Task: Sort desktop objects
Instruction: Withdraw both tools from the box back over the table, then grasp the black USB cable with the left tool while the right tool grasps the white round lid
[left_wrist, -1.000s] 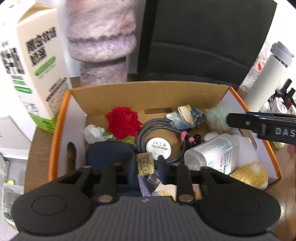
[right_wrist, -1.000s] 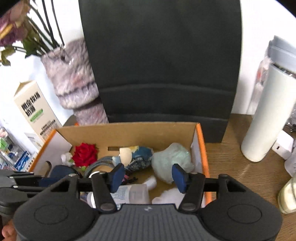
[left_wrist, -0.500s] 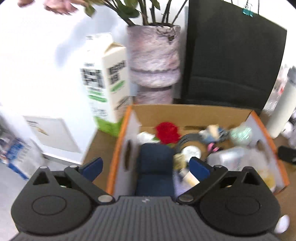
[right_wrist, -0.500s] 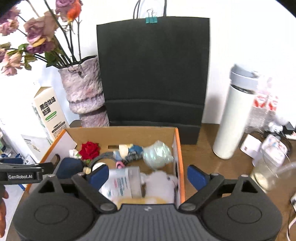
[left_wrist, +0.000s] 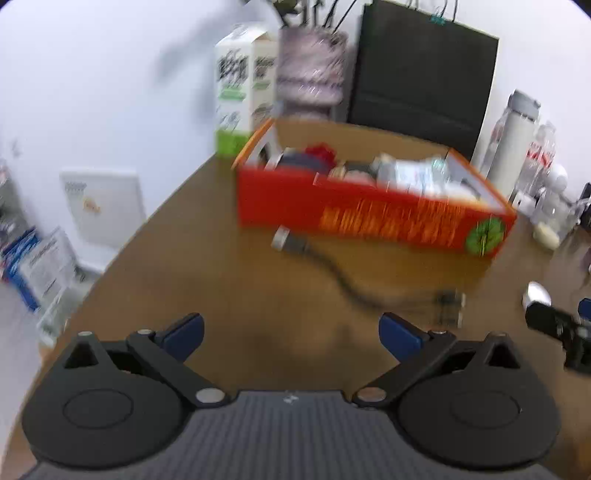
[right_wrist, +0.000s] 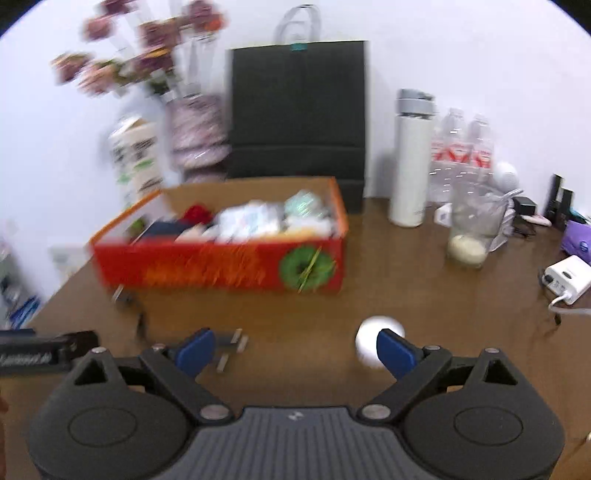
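Desktop clutter fills our red cardboard box (right_wrist: 221, 269); a dark cable (left_wrist: 343, 284) and white ball (right_wrist: 369, 332) lie outside, so our left gripper (left_wrist: 290, 332) and right gripper (right_wrist: 295, 349) hang wide, empty.

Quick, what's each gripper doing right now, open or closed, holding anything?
Left gripper: open, nothing between its fingers, bare table below.
Right gripper: open, holding nothing; a white round object lies on the table just behind one finger.

My brown wooden desk (right_wrist: 406, 288) against a plain white wall (right_wrist: 461, 44), black paper bag (right_wrist: 299, 110), vase of flowers (right_wrist: 199, 133) behind, evenly lit
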